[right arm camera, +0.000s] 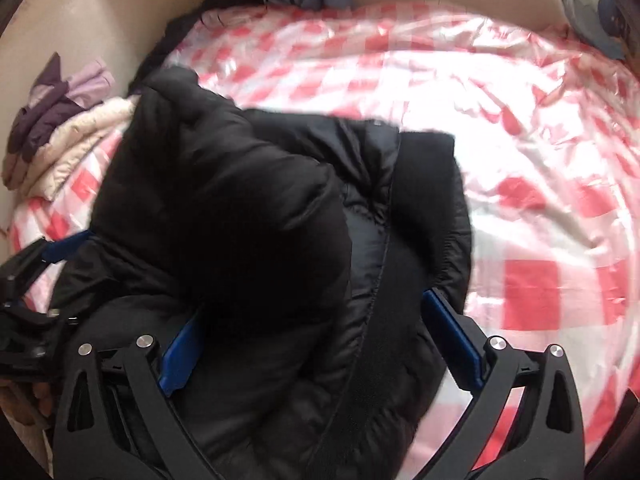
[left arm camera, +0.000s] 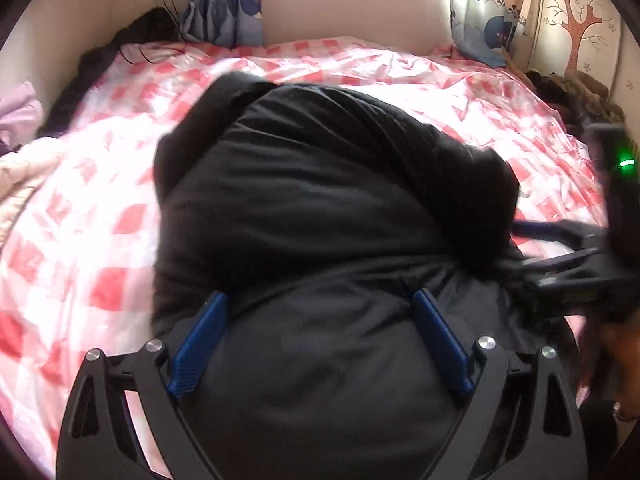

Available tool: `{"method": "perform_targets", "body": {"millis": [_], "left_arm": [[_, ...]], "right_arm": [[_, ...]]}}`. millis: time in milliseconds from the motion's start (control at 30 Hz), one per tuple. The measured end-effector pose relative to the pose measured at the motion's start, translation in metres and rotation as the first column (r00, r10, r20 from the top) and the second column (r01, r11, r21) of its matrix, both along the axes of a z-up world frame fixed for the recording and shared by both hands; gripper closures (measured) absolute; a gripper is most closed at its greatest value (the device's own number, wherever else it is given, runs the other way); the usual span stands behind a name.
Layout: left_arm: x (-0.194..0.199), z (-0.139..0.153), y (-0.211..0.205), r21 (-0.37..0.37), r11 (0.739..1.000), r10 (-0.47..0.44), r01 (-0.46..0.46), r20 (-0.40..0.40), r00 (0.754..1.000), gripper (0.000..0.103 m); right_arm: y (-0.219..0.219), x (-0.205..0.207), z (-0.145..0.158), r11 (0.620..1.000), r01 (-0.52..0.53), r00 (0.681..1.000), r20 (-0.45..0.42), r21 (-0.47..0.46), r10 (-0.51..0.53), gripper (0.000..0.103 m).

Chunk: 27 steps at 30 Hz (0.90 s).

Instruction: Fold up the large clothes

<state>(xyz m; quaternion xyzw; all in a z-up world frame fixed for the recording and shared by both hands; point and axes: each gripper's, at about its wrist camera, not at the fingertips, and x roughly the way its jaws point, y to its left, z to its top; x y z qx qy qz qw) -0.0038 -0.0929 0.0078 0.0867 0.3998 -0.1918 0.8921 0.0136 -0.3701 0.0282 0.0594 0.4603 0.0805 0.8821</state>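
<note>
A black puffer jacket (left arm camera: 320,208) is seen lying bundled on a bed covered with a pink-and-white checked sheet (left arm camera: 80,240). The left gripper (left arm camera: 320,308) is held directly over the near part of the jacket, its blue pads (left arm camera: 200,344) spread wide, with padded fabric bulging up between them; whether the pads press on the fabric cannot be told. The right gripper (right arm camera: 316,316) is likewise spread wide over the jacket, the dark zip band (right arm camera: 384,300) running between its fingers (right arm camera: 452,332). Whether fabric is actually pinched there cannot be told either. Each gripper is seen at the edge of the other's view, just beside it. Beyond the left gripper's left side, folded cream and purple garments (right arm camera: 60,136) are stacked near the bed's edge. Further ahead, patterned curtains (left arm camera: 224,4) are hung against the wall.
</note>
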Motion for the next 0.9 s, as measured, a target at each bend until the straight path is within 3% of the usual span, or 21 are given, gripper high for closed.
{"method": "perform_targets", "body": {"millis": [133, 200, 267, 333, 400, 500, 567, 667, 733, 800, 833, 900], "left_arm": [[-0.018, 0.008, 0.002, 0.032, 0.999, -0.004, 0.002, 0.056, 0.998, 0.014], [-0.023, 0.007, 0.001, 0.031, 0.999, -0.013, 0.011, 0.064, 0.998, 0.013], [-0.026, 0.005, -0.001, 0.041, 0.999, -0.020, 0.017, 0.065, 0.998, 0.013], [-0.033, 0.005, -0.004, 0.064, 0.998, -0.020, 0.015, 0.078, 0.997, 0.013], [-0.039, 0.005, -0.003, 0.074, 0.997, -0.024, 0.017, 0.093, 0.995, 0.013], [-0.043, 0.004, -0.004, 0.084, 0.996, -0.028, 0.019, 0.113, 0.993, 0.013], [-0.043, 0.004, -0.004, 0.079, 0.997, -0.023, 0.014, 0.115, 0.993, 0.013], [-0.045, 0.004, -0.004, 0.078, 0.997, -0.020, 0.011, 0.125, 0.992, 0.013], [-0.045, 0.003, -0.003, 0.081, 0.997, -0.021, 0.011, 0.131, 0.991, 0.013], [-0.046, 0.002, -0.003, 0.076, 0.997, -0.022, 0.012, 0.133, 0.991, 0.013], [-0.047, 0.001, -0.002, 0.067, 0.998, -0.028, 0.019, 0.135, 0.990, 0.013], [-0.048, 0.002, -0.005, 0.073, 0.997, -0.037, 0.027, 0.137, 0.990, 0.013]], "right_arm": [[-0.002, -0.049, 0.012, 0.998, 0.022, 0.999, 0.042, -0.056, -0.020, 0.006], [-0.002, -0.054, -0.010, 0.997, 0.031, 0.999, -0.027, -0.066, -0.033, 0.006], [-0.004, -0.052, -0.042, 1.000, 0.018, 0.991, -0.131, -0.003, -0.018, 0.006], [-0.009, -0.051, -0.038, 0.999, 0.034, 0.987, -0.157, 0.024, -0.030, 0.006], [-0.014, -0.049, -0.017, 0.999, 0.048, 0.994, -0.102, 0.008, -0.047, 0.006], [-0.022, -0.047, 0.039, 0.996, 0.090, 0.993, 0.082, 0.004, -0.090, 0.006], [-0.017, -0.034, 0.066, 0.997, 0.074, 0.984, 0.158, 0.021, -0.076, 0.006], [-0.008, -0.001, 0.078, 0.998, 0.040, 0.980, 0.194, 0.043, -0.048, 0.006], [-0.007, 0.027, 0.062, 0.997, 0.041, 0.989, 0.139, 0.070, -0.050, 0.006], [-0.006, 0.060, 0.023, 0.995, 0.079, 0.996, 0.026, 0.061, -0.081, 0.006], [-0.011, 0.073, -0.006, 0.992, 0.082, 0.996, -0.055, 0.098, -0.077, 0.006], [-0.017, 0.080, -0.029, 0.982, 0.095, 0.990, -0.122, 0.163, -0.076, 0.006]]}}
